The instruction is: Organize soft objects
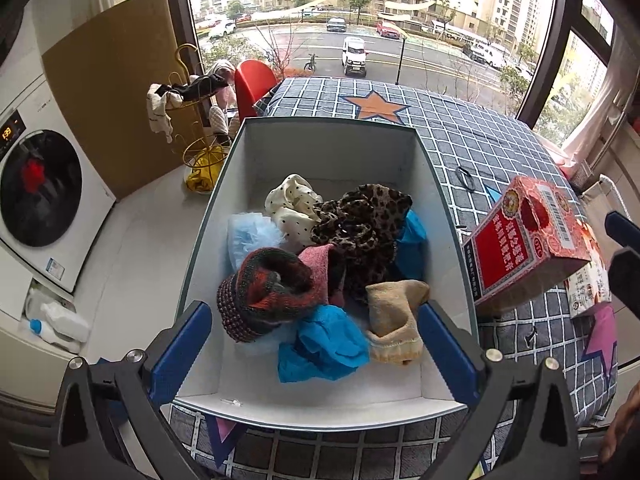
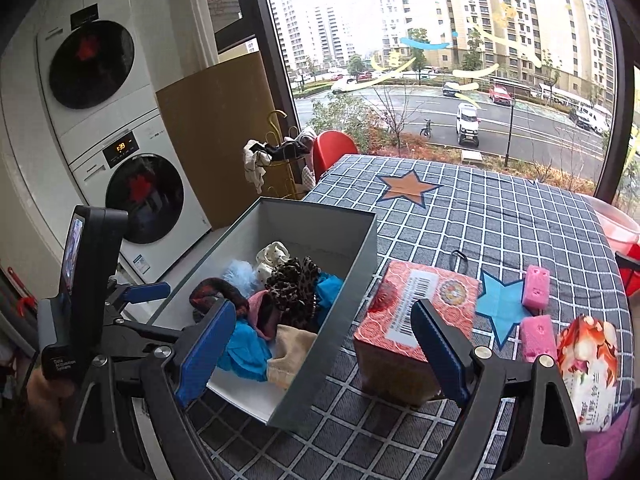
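A grey box (image 1: pixel 328 126) (image 2: pixel 360 268) with a white inside stands on the checked tablecloth. It holds several soft items: a leopard scrunchie (image 1: pixel 360 220) (image 2: pixel 294 280), a dotted cream cloth (image 1: pixel 292 204), a red-and-dark knit band (image 1: pixel 268 284), blue pieces (image 1: pixel 324 344) and a beige sock (image 1: pixel 396 320) (image 2: pixel 290 354). My left gripper (image 1: pixel 316 344) is open and empty above the box's near end; it also shows in the right wrist view (image 2: pixel 132 300). My right gripper (image 2: pixel 324 344) is open and empty between the box and a red carton (image 2: pixel 416 308) (image 1: pixel 528 240).
Two pink sponges (image 2: pixel 536 288) and a tissue pack (image 2: pixel 592 364) lie at the right. A black hair tie (image 1: pixel 466 176) lies on the cloth (image 1: pixel 480 132). Stacked washing machines (image 2: pixel 120 120), a cardboard sheet (image 1: pixel 108 92) and a gold rack (image 1: pixel 196 120) stand to the left.
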Action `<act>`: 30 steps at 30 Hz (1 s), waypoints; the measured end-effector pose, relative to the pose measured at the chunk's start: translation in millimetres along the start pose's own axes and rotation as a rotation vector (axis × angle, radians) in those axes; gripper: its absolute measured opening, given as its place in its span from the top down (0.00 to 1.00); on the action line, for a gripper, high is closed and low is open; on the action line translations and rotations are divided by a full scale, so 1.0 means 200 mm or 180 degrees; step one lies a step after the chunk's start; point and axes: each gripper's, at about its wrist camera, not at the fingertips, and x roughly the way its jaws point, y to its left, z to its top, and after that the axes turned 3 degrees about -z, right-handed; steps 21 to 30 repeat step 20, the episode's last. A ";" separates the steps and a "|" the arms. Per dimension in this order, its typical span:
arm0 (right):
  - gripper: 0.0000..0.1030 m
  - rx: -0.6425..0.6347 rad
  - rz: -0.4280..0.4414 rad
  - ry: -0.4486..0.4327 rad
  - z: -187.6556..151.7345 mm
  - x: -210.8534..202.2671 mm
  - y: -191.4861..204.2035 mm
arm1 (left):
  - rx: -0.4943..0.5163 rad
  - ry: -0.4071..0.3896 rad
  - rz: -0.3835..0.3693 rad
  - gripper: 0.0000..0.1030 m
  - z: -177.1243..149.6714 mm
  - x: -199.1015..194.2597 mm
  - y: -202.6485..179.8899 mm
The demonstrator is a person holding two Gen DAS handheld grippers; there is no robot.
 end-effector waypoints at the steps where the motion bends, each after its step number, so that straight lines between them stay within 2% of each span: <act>1: 0.12 0.0010 0.0000 -0.0008 -0.01 -0.01 -0.01 | 0.0019 0.0007 0.0015 0.00 0.00 0.00 -0.02; 5: 0.12 0.0072 -0.0011 -0.0048 -0.04 -0.06 -0.05 | 0.0046 0.0008 0.0080 0.00 -0.01 -0.01 -0.06; 12: 0.12 0.0208 -0.0026 -0.0106 -0.09 -0.13 -0.14 | -0.0145 -0.0057 0.0050 0.00 -0.03 -0.04 -0.08; 14: 0.12 0.0246 -0.0033 -0.0122 -0.11 -0.15 -0.17 | -0.0176 -0.0001 0.0005 0.00 -0.04 -0.04 -0.10; 20: 0.12 0.0371 -0.0047 -0.0128 -0.19 -0.20 -0.26 | -0.0034 0.0022 0.0050 0.00 -0.07 -0.07 -0.24; 30: 0.12 0.0371 -0.0047 -0.0128 -0.19 -0.20 -0.26 | -0.0034 0.0022 0.0050 0.00 -0.07 -0.07 -0.24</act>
